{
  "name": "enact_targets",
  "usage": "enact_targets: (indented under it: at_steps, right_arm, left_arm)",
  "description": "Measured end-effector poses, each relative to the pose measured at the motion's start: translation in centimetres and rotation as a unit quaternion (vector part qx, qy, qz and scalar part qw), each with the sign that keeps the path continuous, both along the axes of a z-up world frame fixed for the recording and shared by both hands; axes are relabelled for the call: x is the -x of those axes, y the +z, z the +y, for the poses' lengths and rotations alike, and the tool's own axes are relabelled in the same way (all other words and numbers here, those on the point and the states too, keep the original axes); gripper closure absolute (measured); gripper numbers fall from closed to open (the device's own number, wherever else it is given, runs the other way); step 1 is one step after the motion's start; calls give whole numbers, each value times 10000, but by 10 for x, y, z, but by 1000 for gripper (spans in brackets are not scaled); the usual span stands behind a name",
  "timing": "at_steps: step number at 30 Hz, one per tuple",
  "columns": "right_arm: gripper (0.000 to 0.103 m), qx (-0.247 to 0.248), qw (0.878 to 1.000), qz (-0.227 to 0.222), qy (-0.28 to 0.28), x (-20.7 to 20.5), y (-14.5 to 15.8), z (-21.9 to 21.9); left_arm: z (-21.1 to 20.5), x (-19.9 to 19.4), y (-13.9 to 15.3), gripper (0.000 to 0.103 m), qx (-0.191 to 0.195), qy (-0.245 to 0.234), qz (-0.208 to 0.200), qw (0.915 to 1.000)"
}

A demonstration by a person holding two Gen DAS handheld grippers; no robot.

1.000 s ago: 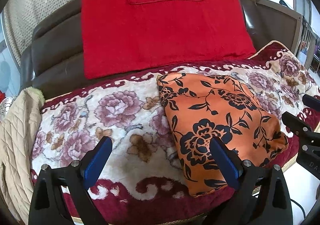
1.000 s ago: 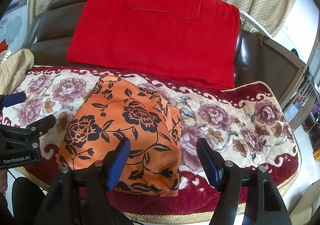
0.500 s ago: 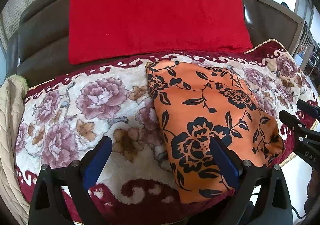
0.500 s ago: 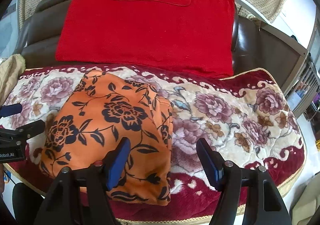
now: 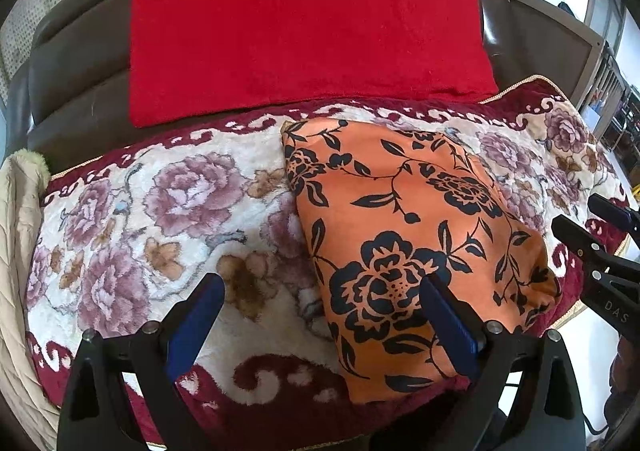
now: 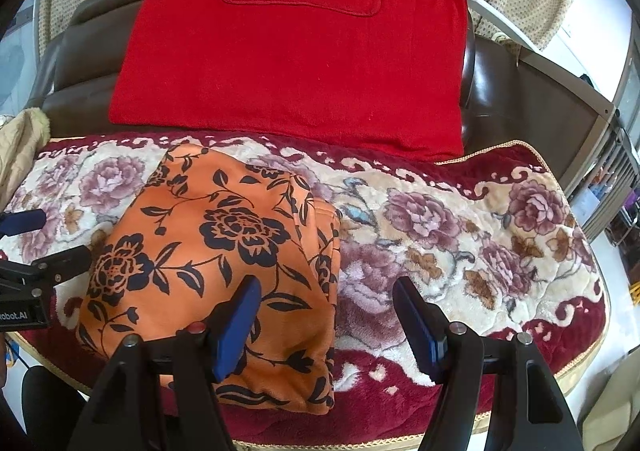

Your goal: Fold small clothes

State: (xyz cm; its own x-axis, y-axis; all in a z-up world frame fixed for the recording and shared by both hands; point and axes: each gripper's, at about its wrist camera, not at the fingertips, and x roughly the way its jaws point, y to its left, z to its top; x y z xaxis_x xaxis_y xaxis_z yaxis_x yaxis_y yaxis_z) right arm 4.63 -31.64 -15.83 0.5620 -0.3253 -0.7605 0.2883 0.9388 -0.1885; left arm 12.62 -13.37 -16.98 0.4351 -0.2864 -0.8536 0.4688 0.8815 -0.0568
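Note:
A folded orange garment with black flowers (image 5: 404, 227) lies on the floral blanket (image 5: 168, 211) that covers the sofa seat; it also shows in the right wrist view (image 6: 224, 251). My left gripper (image 5: 320, 291) is open and empty, hovering over the garment's near left edge. My right gripper (image 6: 326, 295) is open and empty, over the garment's near right edge. Each gripper shows at the side of the other's view: the right gripper (image 5: 592, 227) and the left gripper (image 6: 44, 239).
A red towel (image 5: 304, 27) hangs over the dark sofa backrest (image 5: 72, 83). A beige quilted jacket (image 5: 16, 251) lies at the seat's left end. A metal frame (image 6: 572, 91) stands to the right. The blanket's front edge is just below the grippers.
Both grippers have moved closer in over the garment, so it looks larger and nearer. Both stay open and the garment has not moved.

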Motion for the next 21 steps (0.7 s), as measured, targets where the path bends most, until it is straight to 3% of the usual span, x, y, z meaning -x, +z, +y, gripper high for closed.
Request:
enact_targets:
  at_steps: [7, 15, 18, 21]
  right_arm:
    - [31, -304, 9995, 17, -42, 0, -4, -11]
    - [31, -1388, 9902, -12, -157, 6, -25, -49]
    - [31, -2202, 9752, -48, -210, 7, -44, -73]
    - [31, -3412, 9394, -75, -317, 7, -73, -101]
  left_arm:
    - [2, -5, -9, 5, 72, -48, 277, 9996]
    - [3, -11, -22, 5, 222, -125, 568, 9981]
    - [5, -18, -32, 5, 370, -118, 849, 9956]
    - [9, -24, -41, 5, 663, -138, 1162, 9909]
